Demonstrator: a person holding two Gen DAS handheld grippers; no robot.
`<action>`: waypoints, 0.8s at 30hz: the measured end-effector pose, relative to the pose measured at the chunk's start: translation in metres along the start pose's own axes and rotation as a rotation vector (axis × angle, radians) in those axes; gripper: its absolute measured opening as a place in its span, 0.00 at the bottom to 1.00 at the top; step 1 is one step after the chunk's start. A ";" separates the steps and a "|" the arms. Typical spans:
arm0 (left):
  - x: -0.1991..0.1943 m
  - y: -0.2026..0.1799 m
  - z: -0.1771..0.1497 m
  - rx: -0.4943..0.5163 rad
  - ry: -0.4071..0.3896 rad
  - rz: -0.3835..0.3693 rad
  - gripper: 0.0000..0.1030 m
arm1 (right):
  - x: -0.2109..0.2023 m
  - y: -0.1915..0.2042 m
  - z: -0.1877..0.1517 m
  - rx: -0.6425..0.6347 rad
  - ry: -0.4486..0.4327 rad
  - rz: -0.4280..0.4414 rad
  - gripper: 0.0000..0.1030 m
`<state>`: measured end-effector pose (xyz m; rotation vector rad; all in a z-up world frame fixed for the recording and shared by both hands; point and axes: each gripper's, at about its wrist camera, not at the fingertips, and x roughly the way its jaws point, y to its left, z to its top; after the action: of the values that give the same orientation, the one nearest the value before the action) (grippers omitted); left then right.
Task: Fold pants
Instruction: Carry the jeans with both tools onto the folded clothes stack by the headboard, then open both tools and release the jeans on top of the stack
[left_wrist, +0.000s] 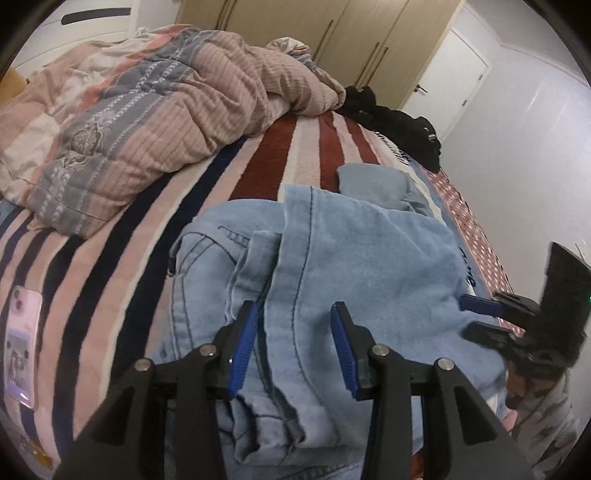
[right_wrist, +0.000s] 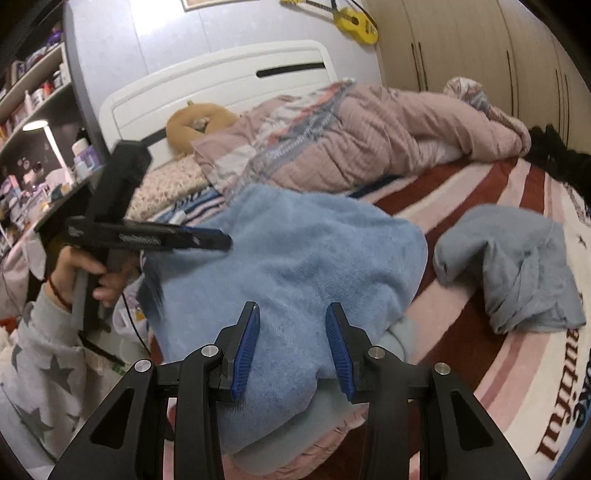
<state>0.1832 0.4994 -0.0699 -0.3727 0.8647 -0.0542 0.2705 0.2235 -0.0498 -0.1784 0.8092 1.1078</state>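
Observation:
Light blue denim pants (left_wrist: 332, 266) lie bunched on the striped bed blanket (left_wrist: 110, 258), seams and a pocket showing. My left gripper (left_wrist: 295, 314) is open just above the pants, its blue pads apart with denim between and below them. My right gripper (right_wrist: 291, 314) is open over the pants (right_wrist: 295, 258) from the other side. It also shows in the left wrist view (left_wrist: 476, 317) at the pants' right edge. The left gripper shows in the right wrist view (right_wrist: 207, 236), held in a hand at the pants' left edge.
A pink quilted duvet (left_wrist: 147, 110) is heaped at the far side. A second blue-grey garment (right_wrist: 517, 266) lies to the right. Black clothes (left_wrist: 399, 122) sit at the bed's far corner. A pink phone (left_wrist: 22, 339) lies at left. Wardrobe (left_wrist: 332, 37) and shelves (right_wrist: 33, 110) stand behind.

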 end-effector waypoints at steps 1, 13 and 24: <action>-0.001 -0.001 -0.002 0.012 0.001 -0.002 0.36 | 0.003 -0.007 -0.004 0.025 0.008 0.007 0.32; -0.033 -0.007 -0.023 0.066 -0.012 0.063 0.40 | -0.022 0.007 -0.024 0.011 -0.056 0.018 0.34; -0.032 0.009 -0.048 0.037 0.018 0.074 0.40 | -0.025 0.017 -0.043 -0.022 -0.038 0.035 0.34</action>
<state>0.1253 0.5001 -0.0779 -0.3054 0.8934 -0.0054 0.2303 0.1911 -0.0595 -0.1616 0.7688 1.1500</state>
